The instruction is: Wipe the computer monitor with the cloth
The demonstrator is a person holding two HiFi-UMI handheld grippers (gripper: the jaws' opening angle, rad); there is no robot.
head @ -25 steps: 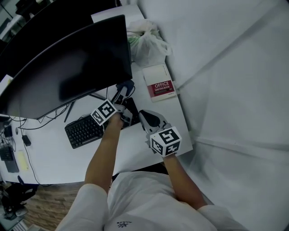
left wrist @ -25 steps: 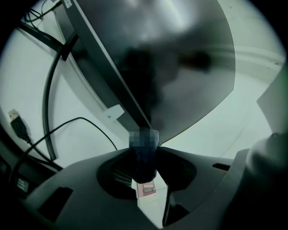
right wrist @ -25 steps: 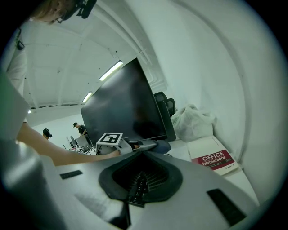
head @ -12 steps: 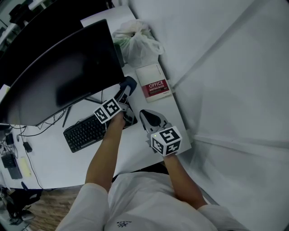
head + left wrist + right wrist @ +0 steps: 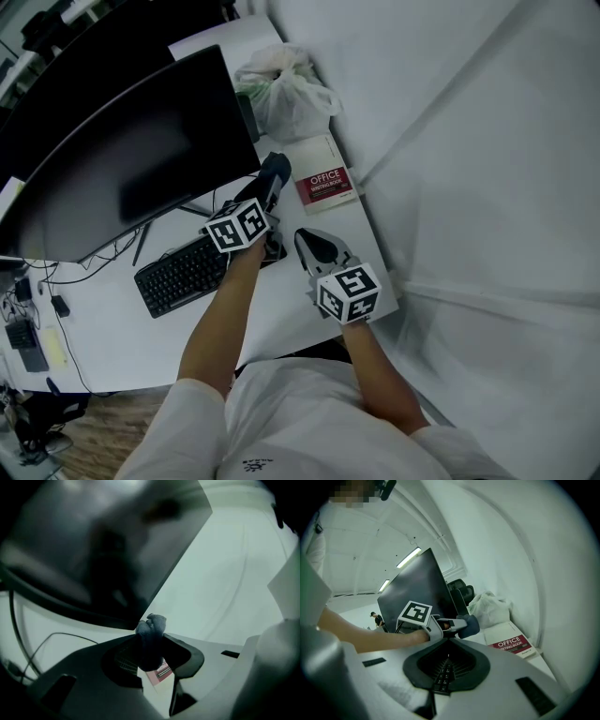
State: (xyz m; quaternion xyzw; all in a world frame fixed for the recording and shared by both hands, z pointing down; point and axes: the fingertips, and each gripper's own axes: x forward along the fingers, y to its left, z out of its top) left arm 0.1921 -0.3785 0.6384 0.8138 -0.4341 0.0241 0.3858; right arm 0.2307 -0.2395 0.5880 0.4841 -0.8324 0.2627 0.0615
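The wide black monitor (image 5: 131, 159) stands at the left of the white desk (image 5: 281, 319); it fills the upper left of the left gripper view as a dark monitor (image 5: 93, 545). My left gripper (image 5: 265, 187) is shut on a bunched dark blue cloth (image 5: 274, 171), held just off the screen's lower right corner. In its own view the cloth (image 5: 151, 634) sticks up between the closed jaws of the left gripper (image 5: 151, 641). My right gripper (image 5: 315, 240) hovers over the desk near the front edge, jaws together and empty. From there the cloth (image 5: 469, 626) and monitor (image 5: 417, 590) lie ahead of the right gripper (image 5: 449, 642).
A black keyboard (image 5: 176, 274) lies under the monitor, with cables (image 5: 56, 267) trailing left. A red and white book (image 5: 323, 180) lies at the desk's right edge, a white plastic bag (image 5: 286, 92) behind it. White sheeting (image 5: 469, 187) hangs on the right.
My left gripper has lifted the cloth up and away from the keyboard toward the monitor's lower right corner. The right gripper has hardly moved.
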